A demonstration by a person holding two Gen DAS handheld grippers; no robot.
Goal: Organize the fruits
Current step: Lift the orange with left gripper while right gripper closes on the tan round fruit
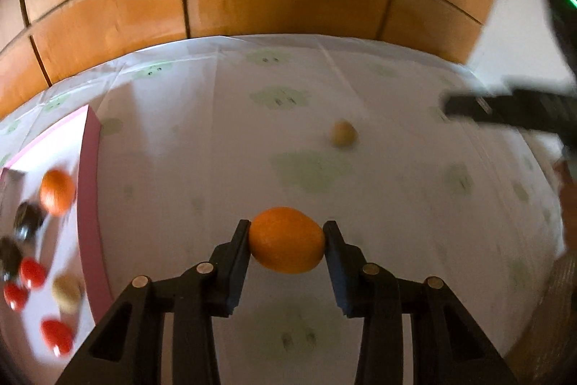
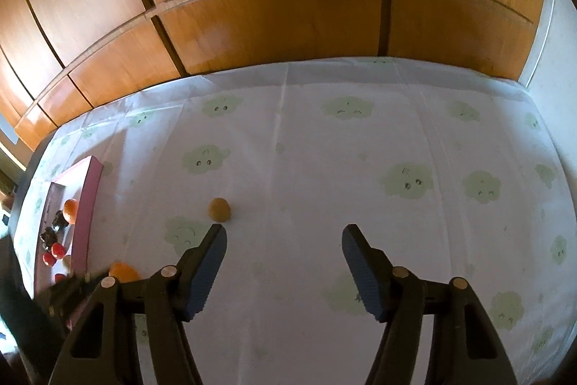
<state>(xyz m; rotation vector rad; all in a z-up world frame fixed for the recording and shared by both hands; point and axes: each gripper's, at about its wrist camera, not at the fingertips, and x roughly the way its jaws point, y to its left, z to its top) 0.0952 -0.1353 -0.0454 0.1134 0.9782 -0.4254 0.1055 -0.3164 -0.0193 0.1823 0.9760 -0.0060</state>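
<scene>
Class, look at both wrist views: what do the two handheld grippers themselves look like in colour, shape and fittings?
Both are alike. The left gripper and right gripper each have black, angular linkage arms with triangular cut-outs, joined by round silvery pins. Each finger ends in a dark blue pad with fine ribbing. No cables, markings or sleeves show.

Right gripper (image 2: pixel 284 237) hangs with jaws wide apart and nothing between them, over a cloud-print tablecloth (image 2: pixel 324 168). A small tan fruit (image 2: pixel 219 209) sits just past its left finger. Pink tray (image 2: pixel 88 201) far left holds fruits.
</scene>
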